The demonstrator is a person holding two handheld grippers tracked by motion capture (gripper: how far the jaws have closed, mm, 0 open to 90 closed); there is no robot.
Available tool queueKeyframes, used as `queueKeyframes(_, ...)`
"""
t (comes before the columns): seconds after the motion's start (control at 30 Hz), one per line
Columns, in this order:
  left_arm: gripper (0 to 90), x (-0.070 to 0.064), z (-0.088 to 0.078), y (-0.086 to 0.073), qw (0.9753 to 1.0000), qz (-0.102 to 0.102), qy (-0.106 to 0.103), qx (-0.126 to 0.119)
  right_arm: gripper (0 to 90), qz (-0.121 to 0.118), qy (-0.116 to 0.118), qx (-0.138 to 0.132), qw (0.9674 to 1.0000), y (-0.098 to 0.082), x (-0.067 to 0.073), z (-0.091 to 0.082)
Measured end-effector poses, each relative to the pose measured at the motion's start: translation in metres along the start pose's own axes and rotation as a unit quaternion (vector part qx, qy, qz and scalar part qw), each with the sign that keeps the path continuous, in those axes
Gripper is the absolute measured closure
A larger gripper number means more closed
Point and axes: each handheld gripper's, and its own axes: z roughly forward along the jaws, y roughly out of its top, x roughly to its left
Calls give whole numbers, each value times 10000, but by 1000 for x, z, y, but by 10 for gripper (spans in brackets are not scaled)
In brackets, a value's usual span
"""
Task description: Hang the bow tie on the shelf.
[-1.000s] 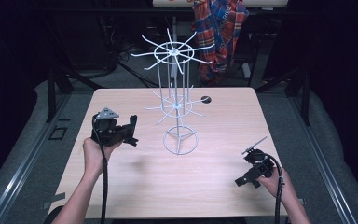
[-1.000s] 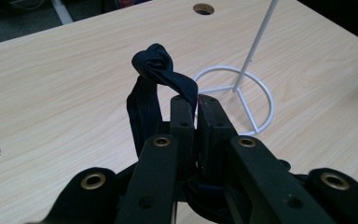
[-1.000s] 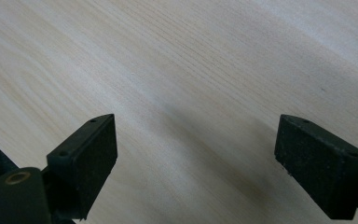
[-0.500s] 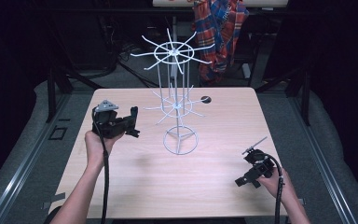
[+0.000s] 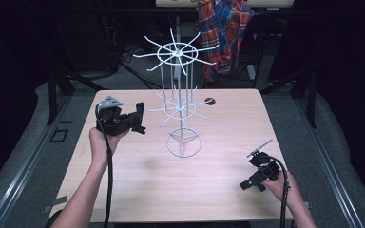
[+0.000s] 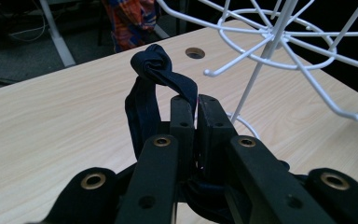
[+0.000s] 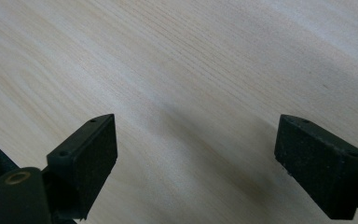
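Knotted dark navy fabric loop [image 6: 154, 79]: lower end hidden behind jaws. White wire rotary rack [image 6: 279, 51]: cropped by top edge.

Pale wood-grain table [image 5: 218, 190] at the middle of a dark room, with a small round hole [image 5: 210, 100] near its far edge. Grey floor [image 5: 28, 156] around the table, marked with a dark square outline [image 5: 58, 137] to the table's left; black frame legs [image 5: 57, 90] and loose cables [image 5: 123, 61] beyond its far left corner. Plaid red-and-blue cloth [image 5: 225, 28] hanging past the table's far edge, beside a light metal post [image 5: 252, 71], with deep shadow to either side.
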Motion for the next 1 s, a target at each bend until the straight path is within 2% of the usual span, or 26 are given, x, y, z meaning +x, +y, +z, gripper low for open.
queueKeyframes(0.27, 855, -7, -1, 6, 9999, 112, 15, -129, 126, 75, -41, -63, 9999, -1, 1, 1)
queueKeyframes(0.33, 855, -8, -1, 7, 9998, 136, 12, -144, 126, 64, -32, -55, 10000, -1, 0, 1)
queueKeyframes(0.37, 855, -9, -1, 8, 9997, 167, 1, -156, 126, -50, -36, 81, 9999, 0, -1, -1)
queueKeyframes(0.53, 855, -14, 2, 12, 9995, 261, -73, -165, 126, -17, -35, 45, 10000, -1, -1, -1)
queueKeyframes(1.0, 855, -22, 22, 13, 9988, 448, -210, 13, 126, -6, -48, 37, 10000, -1, -2, -1)
